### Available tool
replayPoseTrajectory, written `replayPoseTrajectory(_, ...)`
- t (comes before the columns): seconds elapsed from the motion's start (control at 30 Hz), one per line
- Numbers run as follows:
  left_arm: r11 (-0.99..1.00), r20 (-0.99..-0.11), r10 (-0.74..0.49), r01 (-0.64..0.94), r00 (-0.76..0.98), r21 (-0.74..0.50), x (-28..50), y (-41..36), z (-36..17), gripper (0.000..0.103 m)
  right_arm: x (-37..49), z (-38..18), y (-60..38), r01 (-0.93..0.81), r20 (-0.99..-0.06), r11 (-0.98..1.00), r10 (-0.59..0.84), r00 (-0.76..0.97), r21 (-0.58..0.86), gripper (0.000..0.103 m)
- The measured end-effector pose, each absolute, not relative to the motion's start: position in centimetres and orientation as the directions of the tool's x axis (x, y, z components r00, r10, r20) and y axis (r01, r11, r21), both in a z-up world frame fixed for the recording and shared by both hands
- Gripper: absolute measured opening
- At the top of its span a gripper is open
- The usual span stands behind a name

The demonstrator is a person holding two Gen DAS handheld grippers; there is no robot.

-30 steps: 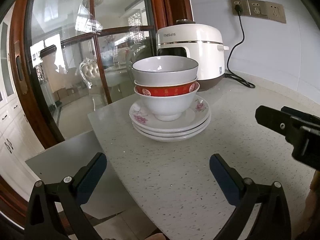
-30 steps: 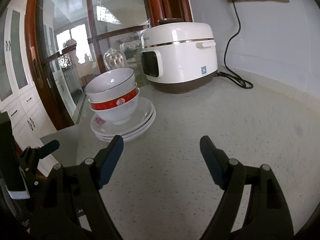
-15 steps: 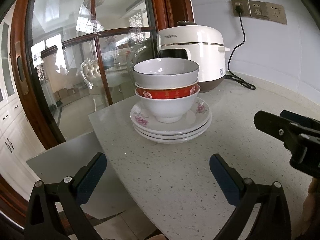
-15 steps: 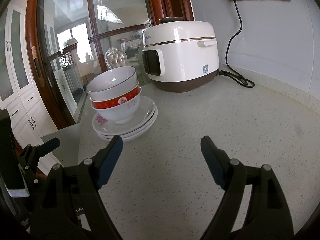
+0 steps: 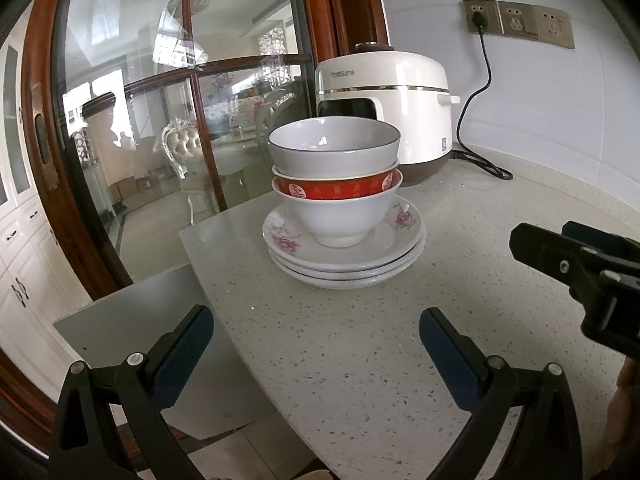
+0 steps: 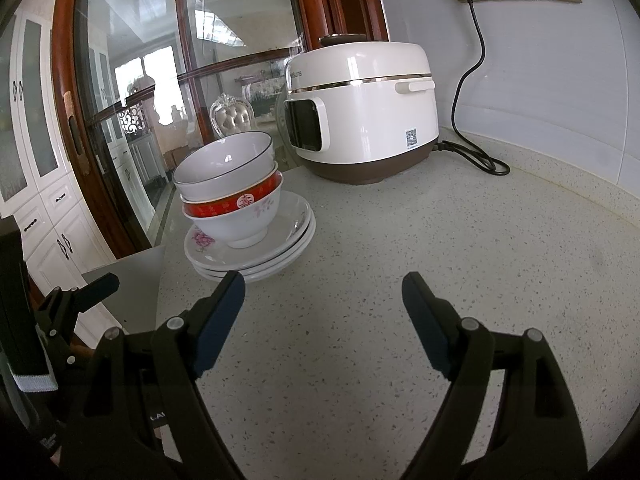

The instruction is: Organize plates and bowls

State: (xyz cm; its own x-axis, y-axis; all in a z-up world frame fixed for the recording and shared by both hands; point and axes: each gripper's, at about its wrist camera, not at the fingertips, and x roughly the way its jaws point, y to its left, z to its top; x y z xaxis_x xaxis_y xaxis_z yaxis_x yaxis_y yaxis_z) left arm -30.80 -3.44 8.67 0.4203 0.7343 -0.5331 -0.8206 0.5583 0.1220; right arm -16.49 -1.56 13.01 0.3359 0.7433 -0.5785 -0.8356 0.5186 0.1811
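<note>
The stack of three nested white china bowls (image 5: 335,184) on three flowered plates (image 5: 344,258) sits on the speckled tabletop (image 6: 440,264), straight ahead of the empty, wide-open left gripper (image 5: 316,340), left of the equally spread right gripper (image 6: 323,312).

Both open tongs eased slightly back, bowl stack (image 5: 335,184) marginally farther, lower in view

Countertop (image 6: 400,240): bare at 6 o'clock before both open grippers. Obstacles: bowl-and-plate stack (image 5: 340,216) at 12 o'clock; rice cooker (image 6: 360,112) just behind; power cord (image 6: 476,156) at 2 o'clock.
</note>
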Motion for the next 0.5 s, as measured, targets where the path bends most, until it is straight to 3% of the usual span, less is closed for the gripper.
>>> replayPoseTrajectory(0.5,0.556,-0.531,0.736,-0.822,0.419,0.123,-30.81,-3.59,8.77,0.103,-16.59,13.03,-1.58,-0.839,-0.578,0.515,0.744,0.335,0.177,0.083)
